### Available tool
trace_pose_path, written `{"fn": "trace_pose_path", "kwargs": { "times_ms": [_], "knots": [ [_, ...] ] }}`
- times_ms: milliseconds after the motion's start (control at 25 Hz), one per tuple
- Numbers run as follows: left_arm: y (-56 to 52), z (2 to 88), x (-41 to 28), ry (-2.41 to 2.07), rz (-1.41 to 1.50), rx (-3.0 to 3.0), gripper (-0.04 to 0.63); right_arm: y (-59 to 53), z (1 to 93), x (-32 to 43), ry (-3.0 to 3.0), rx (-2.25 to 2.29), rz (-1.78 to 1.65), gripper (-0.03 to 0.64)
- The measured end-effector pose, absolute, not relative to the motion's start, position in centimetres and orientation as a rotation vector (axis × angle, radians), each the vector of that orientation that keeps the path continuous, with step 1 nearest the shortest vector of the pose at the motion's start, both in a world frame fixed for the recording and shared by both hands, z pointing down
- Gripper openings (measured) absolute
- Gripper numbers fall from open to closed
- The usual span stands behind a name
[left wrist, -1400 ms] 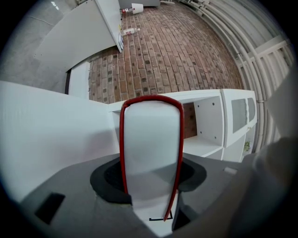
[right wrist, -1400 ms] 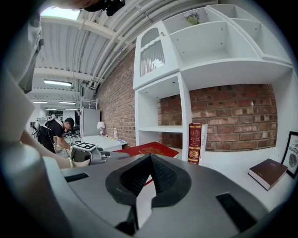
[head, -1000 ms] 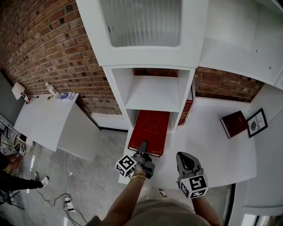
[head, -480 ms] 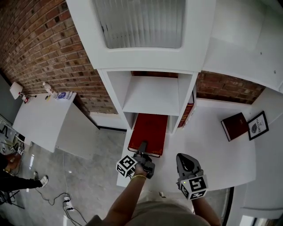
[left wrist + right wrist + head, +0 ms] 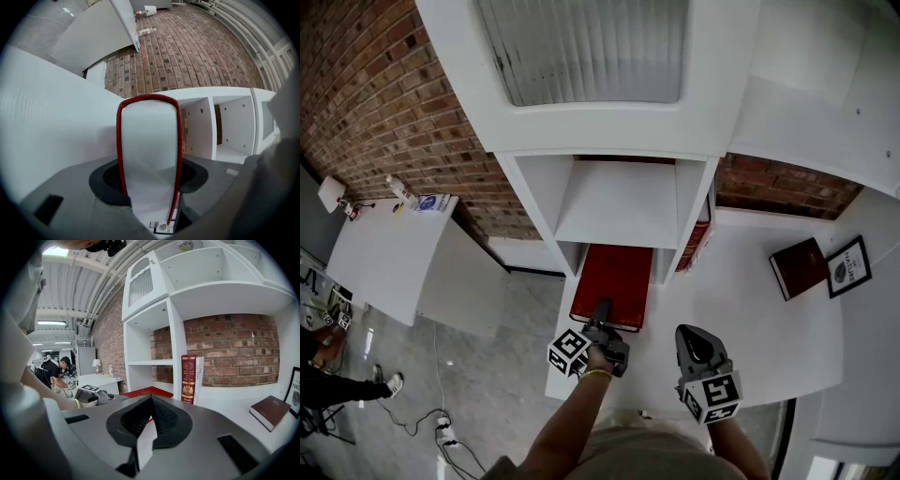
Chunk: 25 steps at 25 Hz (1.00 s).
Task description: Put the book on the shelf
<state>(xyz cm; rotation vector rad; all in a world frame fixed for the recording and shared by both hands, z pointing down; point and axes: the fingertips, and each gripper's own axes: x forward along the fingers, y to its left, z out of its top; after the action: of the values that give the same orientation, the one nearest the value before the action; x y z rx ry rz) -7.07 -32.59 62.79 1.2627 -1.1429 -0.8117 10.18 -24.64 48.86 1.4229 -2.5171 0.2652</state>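
Now red book (image 5: 614, 279) clamped between left gripper (image 5: 602, 309) jaws; right gripper (image 5: 687, 331) jaws together, empty.

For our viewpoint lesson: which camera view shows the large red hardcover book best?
The head view: the large red hardcover book lies flat, most of its cover visible, partly under the white shelf. The left gripper view shows only its page edge, clamped in the left hand-held gripper; the right gripper view only a red sliver.
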Motion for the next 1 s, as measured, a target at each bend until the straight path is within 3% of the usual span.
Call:
{"fn": "trace_pose_path", "kwargs": {
  "times_ms": [1000],
  "knots": [
    [-37.7,62.9,-5.8,-1.189,-0.725,1.241,0.262,-25.6,49.4,11.0,-2.484,1.461,0.305,0.006]
  ]
}}
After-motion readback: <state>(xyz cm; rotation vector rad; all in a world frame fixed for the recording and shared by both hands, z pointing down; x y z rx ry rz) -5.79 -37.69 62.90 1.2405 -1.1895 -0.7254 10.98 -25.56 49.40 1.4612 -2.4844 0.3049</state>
